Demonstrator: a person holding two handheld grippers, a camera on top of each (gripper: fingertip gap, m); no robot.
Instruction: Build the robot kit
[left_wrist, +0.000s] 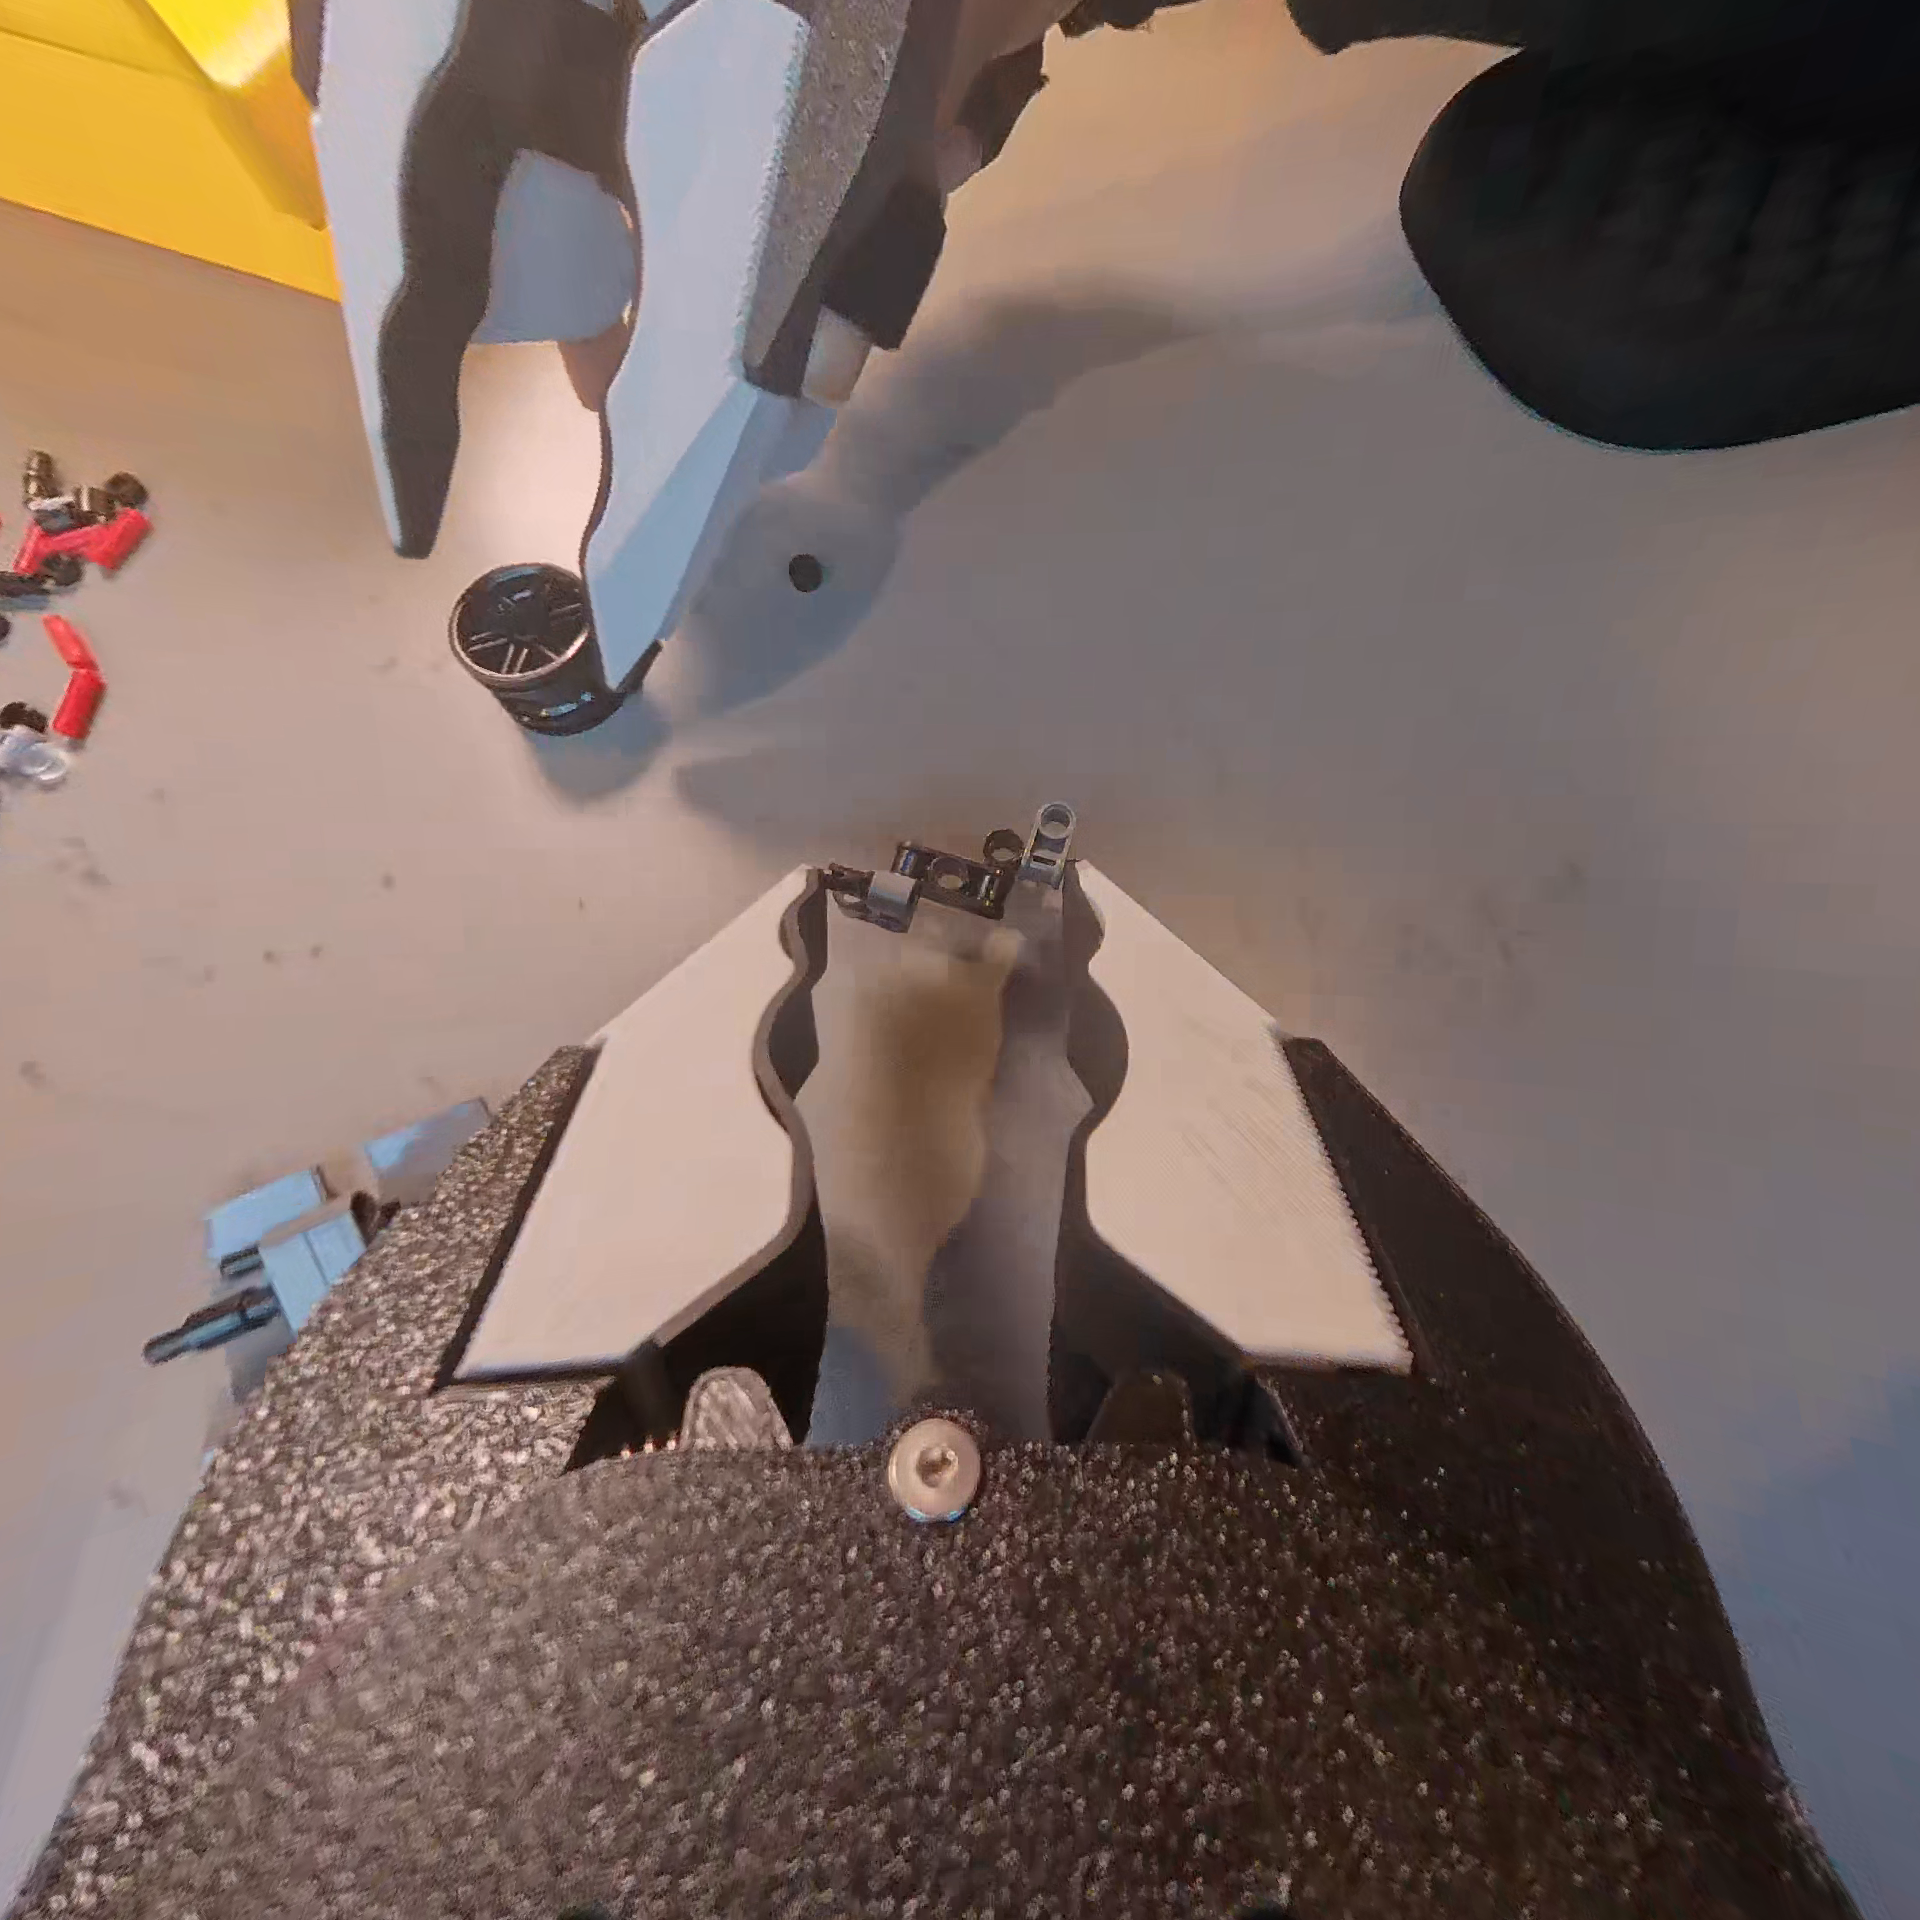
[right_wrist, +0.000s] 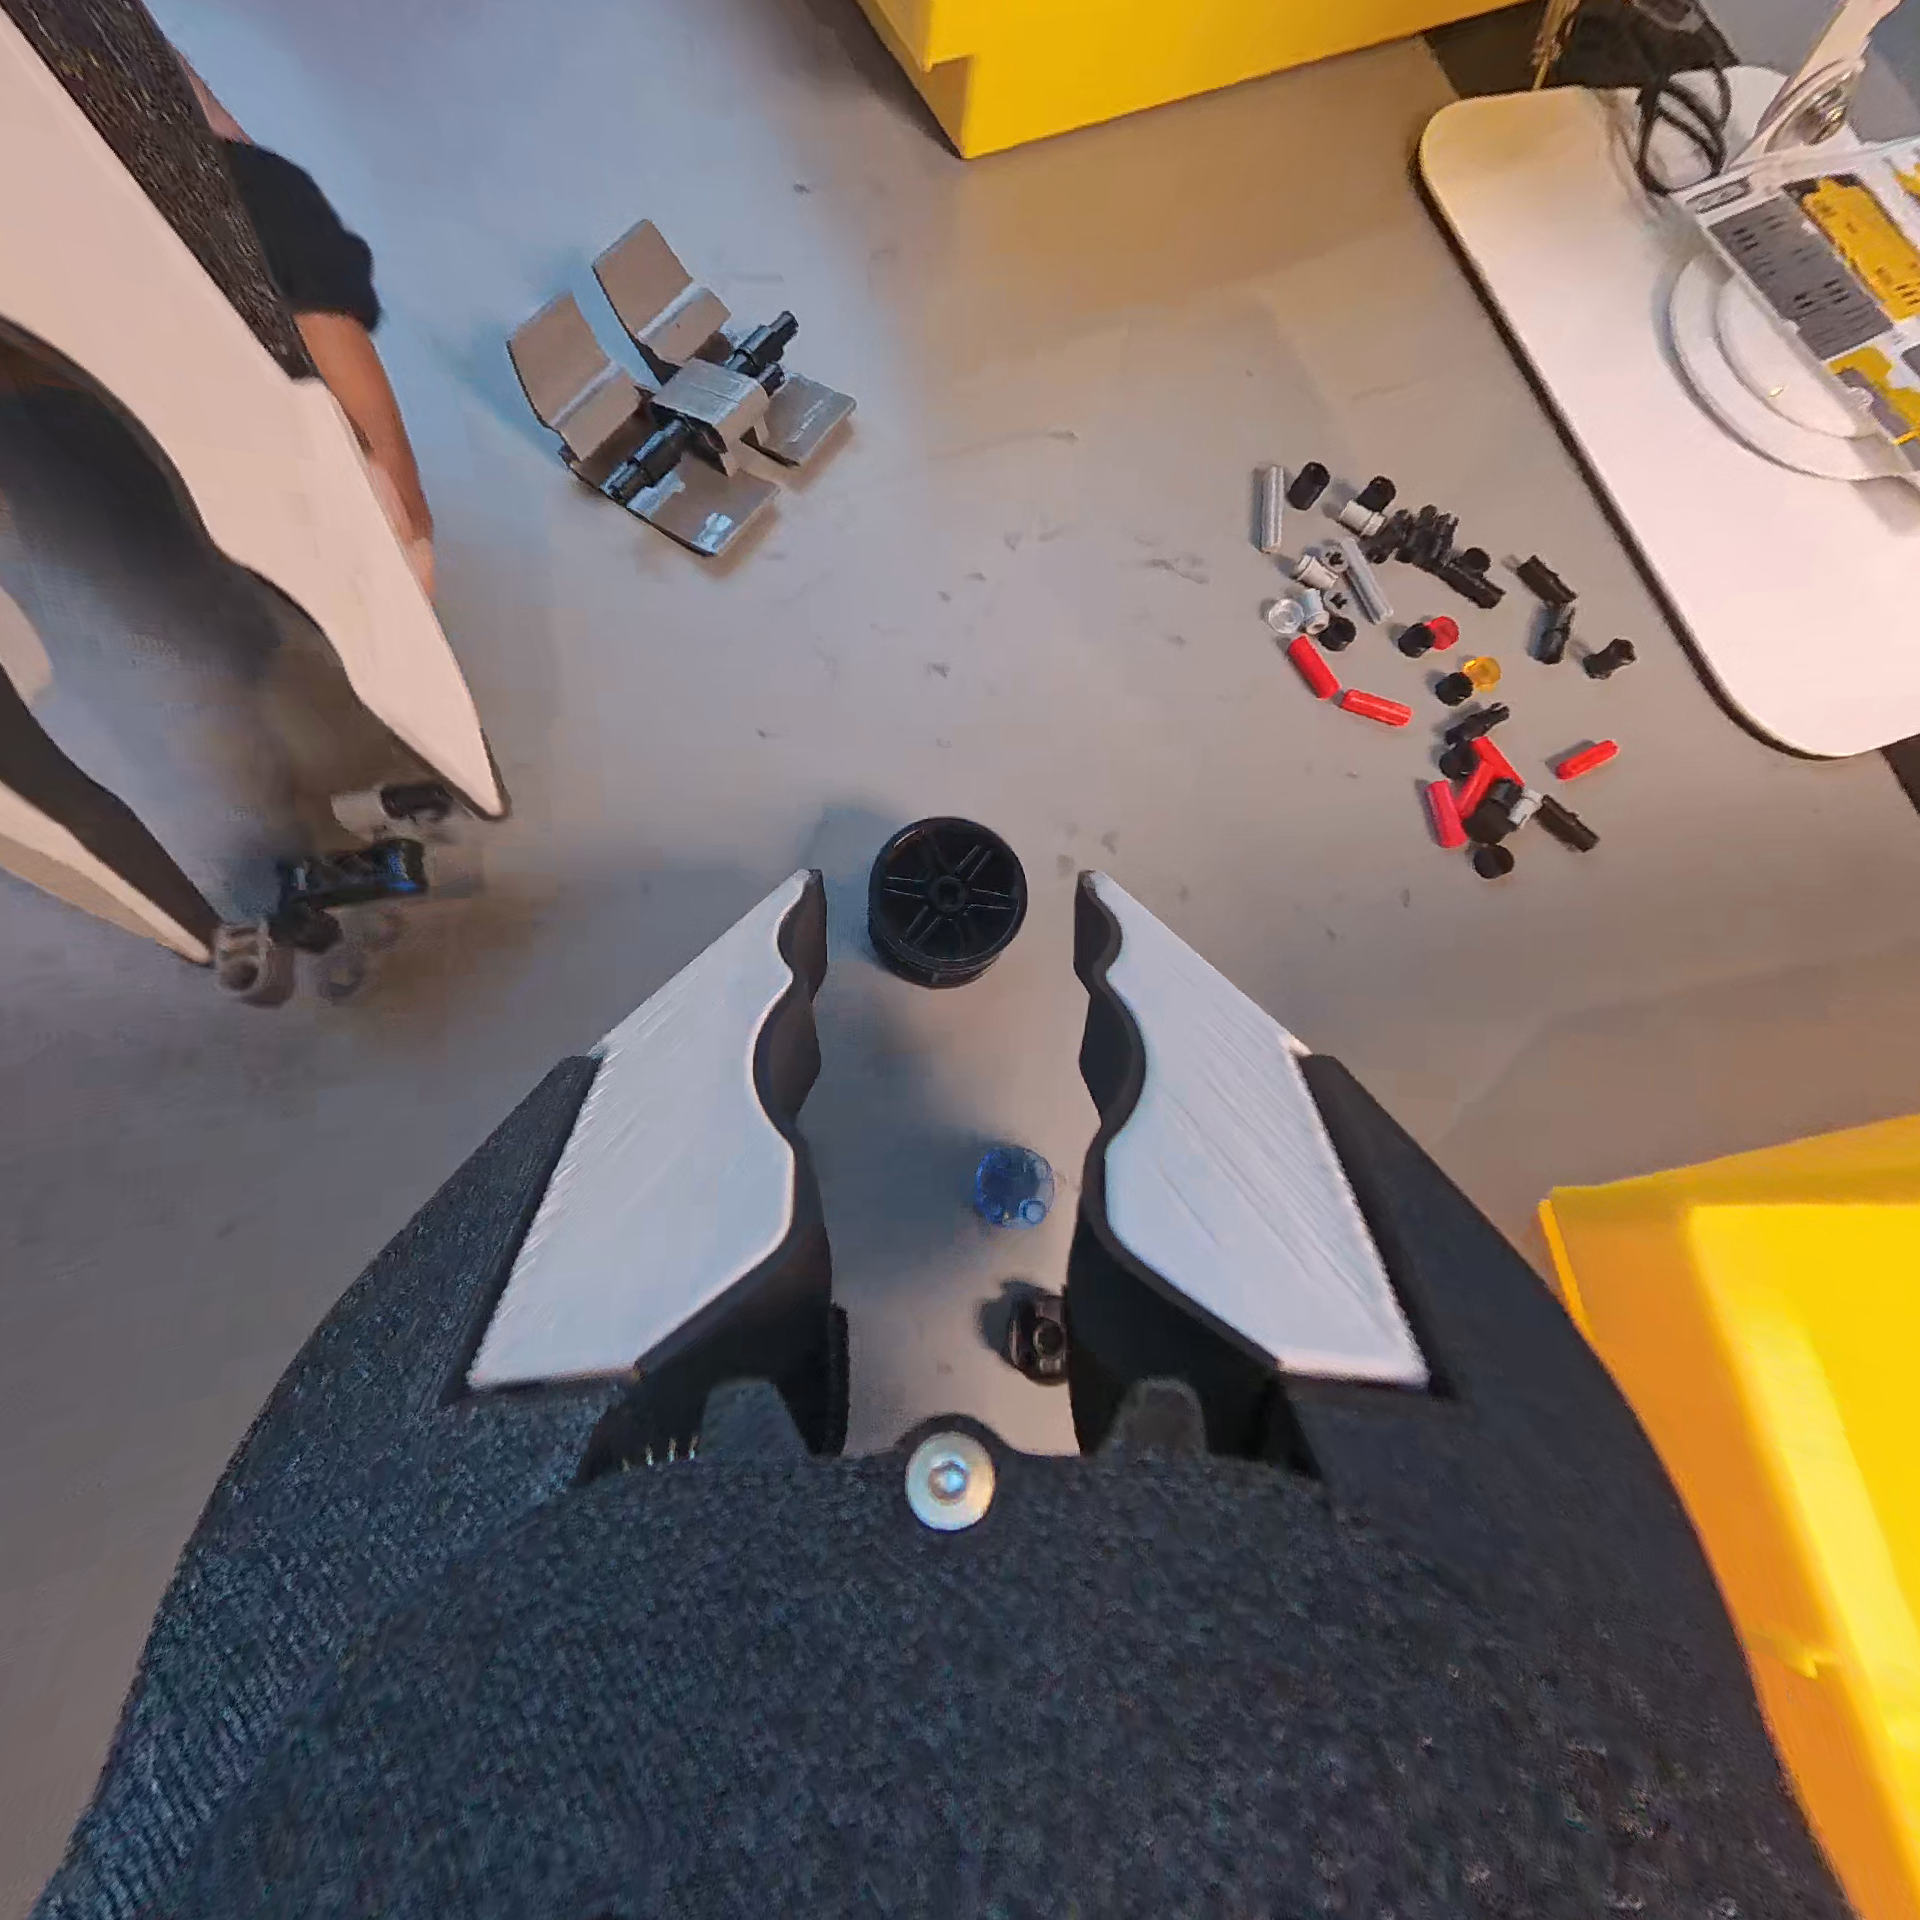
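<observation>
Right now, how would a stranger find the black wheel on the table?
Start at the right gripper over the grey table. The black wheel lies just ahead of its open fingers. It is the only round spoked piece, far larger than the loose red and black pins.

On the grey tabletop (right_wrist: 935, 582), open room lies between the grey panel assembly (right_wrist: 681, 400) at the far left and the scatter of small red, black and grey pieces (right_wrist: 1455, 665) at the right. The right gripper (right_wrist: 948, 883), jaws spread, has the black wheel (right_wrist: 945, 899) standing in the gap between its tips (a blue stud (right_wrist: 1013, 1184) and a small black piece (right_wrist: 1039, 1335) lie farther back between the fingers). The left gripper (right_wrist: 343, 883), gripping a black-and-grey linkage (right_wrist: 343, 878), blocks the near left. Yellow boxes (right_wrist: 1766, 1455) and a white stand base (right_wrist: 1621, 436) hem the right side.
</observation>
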